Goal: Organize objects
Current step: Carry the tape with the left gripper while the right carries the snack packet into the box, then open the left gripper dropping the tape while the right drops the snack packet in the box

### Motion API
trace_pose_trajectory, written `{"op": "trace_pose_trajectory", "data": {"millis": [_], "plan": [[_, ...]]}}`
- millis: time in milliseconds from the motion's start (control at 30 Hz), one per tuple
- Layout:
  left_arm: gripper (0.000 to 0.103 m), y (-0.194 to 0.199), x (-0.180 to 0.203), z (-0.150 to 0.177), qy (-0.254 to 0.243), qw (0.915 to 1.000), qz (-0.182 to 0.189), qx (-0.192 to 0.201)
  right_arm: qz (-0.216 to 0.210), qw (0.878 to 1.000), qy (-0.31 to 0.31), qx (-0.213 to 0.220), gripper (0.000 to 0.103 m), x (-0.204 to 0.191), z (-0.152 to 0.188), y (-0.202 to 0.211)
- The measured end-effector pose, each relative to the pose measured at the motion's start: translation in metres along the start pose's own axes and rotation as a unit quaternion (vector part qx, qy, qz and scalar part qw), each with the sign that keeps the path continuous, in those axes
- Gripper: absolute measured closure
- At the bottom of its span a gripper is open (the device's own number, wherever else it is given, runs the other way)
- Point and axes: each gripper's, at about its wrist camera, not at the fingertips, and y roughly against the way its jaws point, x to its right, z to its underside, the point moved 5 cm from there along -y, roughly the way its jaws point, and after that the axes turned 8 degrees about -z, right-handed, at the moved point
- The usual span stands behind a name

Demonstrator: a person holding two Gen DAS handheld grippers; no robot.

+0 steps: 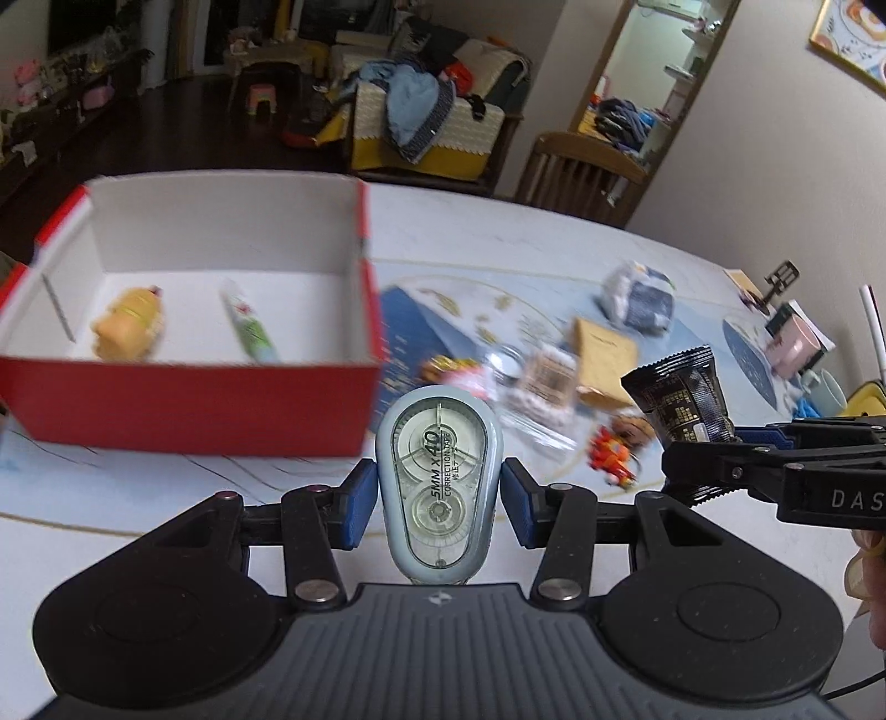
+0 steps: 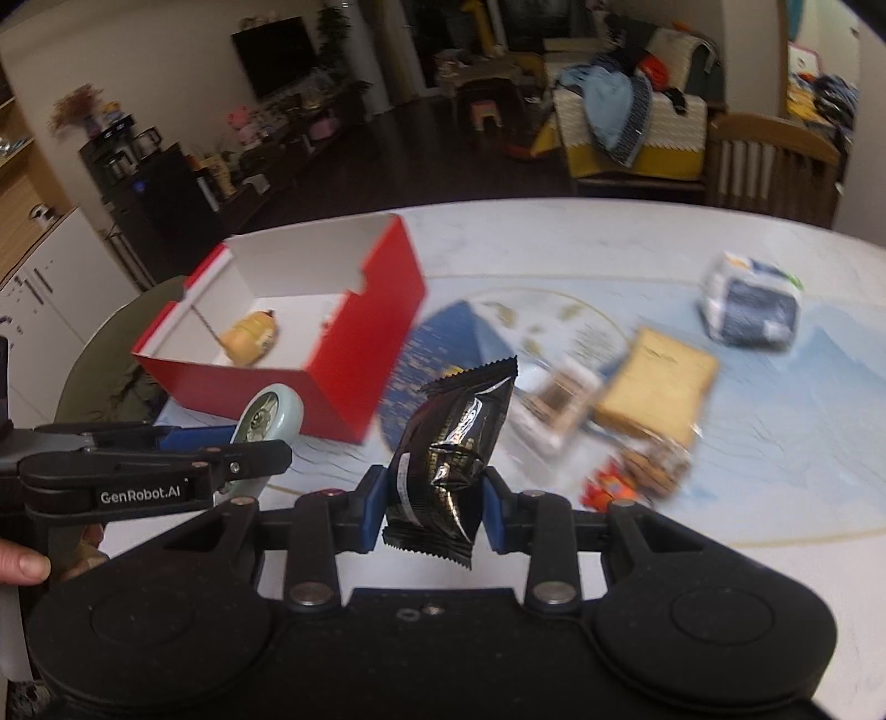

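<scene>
A pale blue-grey correction tape (image 1: 438,487) with a clear window showing its two reels stands upright, pinched between the left gripper (image 1: 438,501) pads, and a crinkled black snack packet (image 2: 451,462) with gold print is clamped between the right gripper (image 2: 434,507) pads. Beyond the left fingers, slightly leftward, sits the open red box (image 1: 188,396), holding a yellow toy (image 1: 130,327) and a green tube (image 1: 249,327). Blurred clutter lies on the table (image 1: 470,221) past both fingertips.

At the top of both views is a dim living room with a dark floor (image 2: 443,160). A sofa (image 1: 426,133) piled with clothes sits at top middle. A wooden chair (image 2: 769,166) stands behind the white table (image 2: 554,232). A black TV (image 2: 277,52) hangs upper left.
</scene>
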Motion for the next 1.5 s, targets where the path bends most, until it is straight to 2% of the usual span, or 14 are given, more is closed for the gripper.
{"op": "trace_pose_trajectory", "data": {"millis": [267,433,700,933,1233,1500], "plan": [[0.056,0.016,-0.059,-0.028,-0.002,0.9994,-0.021,0.027,-0.008,0.999,0.045,0.003,0.068,-0.047,-0.031,-0.028],[0.056,0.018,-0.089,-0.041,-0.007,0.9991,-0.031,0.028,-0.036,0.999,0.020,-0.012,0.068,-0.068,-0.050,-0.049],[0.056,0.005,-0.119,-0.065,-0.027,0.9982,-0.048,0.025,-0.025,0.998,0.048,-0.018,0.068,-0.092,-0.081,-0.089],[0.056,-0.020,-0.143,-0.089,-0.041,0.9967,-0.066,0.022,0.022,0.994,0.103,-0.037,0.068,-0.102,-0.095,-0.138],[0.056,-0.074,-0.146,-0.109,-0.068,0.9936,-0.089,-0.010,0.035,0.987,0.144,-0.069,0.068,-0.108,-0.095,-0.200],[0.056,-0.114,-0.151,-0.104,-0.078,0.9913,-0.092,-0.054,0.032,0.983,0.143,-0.109,0.069,-0.108,-0.088,-0.233]]}}
